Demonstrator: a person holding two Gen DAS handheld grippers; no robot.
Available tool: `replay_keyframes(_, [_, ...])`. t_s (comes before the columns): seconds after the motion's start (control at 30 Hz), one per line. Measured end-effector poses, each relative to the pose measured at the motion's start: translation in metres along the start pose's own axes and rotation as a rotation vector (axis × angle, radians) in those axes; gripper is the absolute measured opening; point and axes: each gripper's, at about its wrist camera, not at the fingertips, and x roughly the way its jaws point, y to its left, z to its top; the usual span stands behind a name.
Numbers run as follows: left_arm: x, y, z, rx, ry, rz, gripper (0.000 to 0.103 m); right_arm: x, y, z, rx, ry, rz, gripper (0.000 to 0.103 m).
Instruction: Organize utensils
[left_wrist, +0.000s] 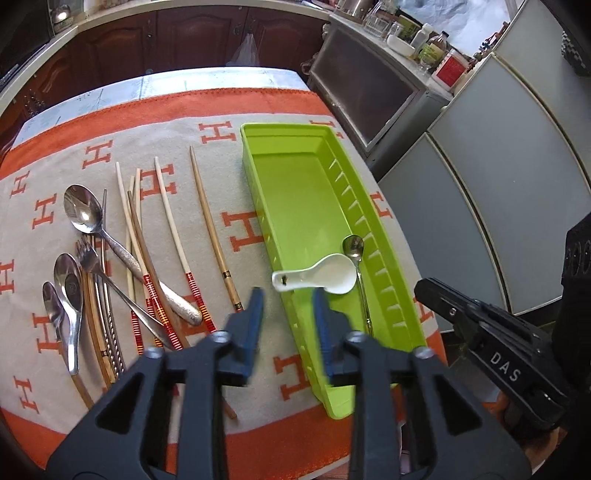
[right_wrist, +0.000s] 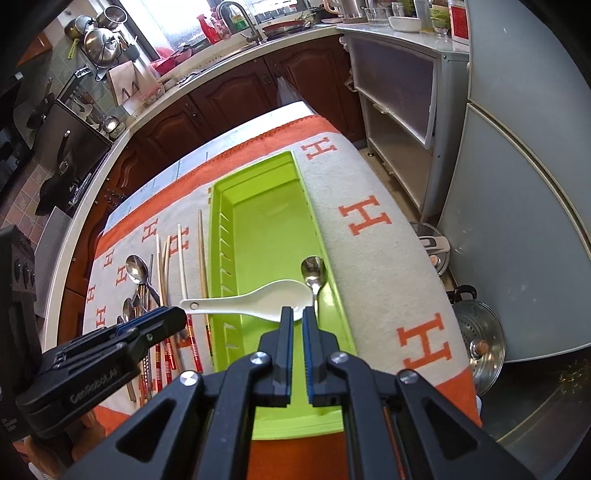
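Note:
A lime green tray (left_wrist: 295, 192) (right_wrist: 266, 229) lies on the orange-and-beige cloth. In it rests a white ceramic spoon (left_wrist: 325, 277) (right_wrist: 266, 299), its handle sticking out over the tray's left rim. A small metal spoon (left_wrist: 352, 245) (right_wrist: 313, 271) lies along the right wall. My left gripper (left_wrist: 288, 306) (right_wrist: 177, 317) hangs open above the tray's left rim, with nothing between its fingers. My right gripper (right_wrist: 297, 317) (left_wrist: 424, 291) is shut and empty, over the tray's near end. Left of the tray lie metal spoons (left_wrist: 83, 212), a fork (left_wrist: 86, 251) and several chopsticks (left_wrist: 207, 221).
The cloth-covered table (left_wrist: 221, 99) ends close to the tray's right side, where grey cabinets (left_wrist: 480, 184) stand. A steel pot with a perforated lid (right_wrist: 480, 343) sits on the floor at the right. Dark wooden kitchen cupboards (left_wrist: 166, 44) run behind the table.

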Motion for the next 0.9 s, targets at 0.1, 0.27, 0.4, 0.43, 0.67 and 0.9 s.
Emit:
replay_keyframes(0.1, [-0.008,0.001,-0.003,-0.003,-0.018,-0.001,0.045,-0.004,0.004,-0.001,-0.005,-0.015,-0.005,0.005])
replay_keyframes(0.27, [-0.017,0.007,-0.009,-0.022,-0.022,-0.003,0.045,-0.008,0.009,-0.004,-0.013,-0.021,-0.002,0.005])
replay_keyframes(0.4, [-0.029,0.019,-0.016,-0.033,-0.045,0.033,0.045,-0.007,0.016,-0.005,-0.027,-0.013,0.003,0.005])
replay_keyframes(0.43, [-0.034,0.024,-0.018,-0.031,-0.061,0.040,0.045,-0.007,0.018,-0.005,-0.028,-0.011,0.008,0.005])
replay_keyframes(0.67, [-0.057,0.077,-0.036,-0.103,-0.063,0.065,0.045,0.005,0.029,-0.007,-0.015,0.030,0.077,0.005])
replay_keyframes(0.9, [-0.069,0.129,-0.059,-0.209,-0.065,0.131,0.045,0.031,0.047,-0.006,-0.047,0.080,0.096,0.005])
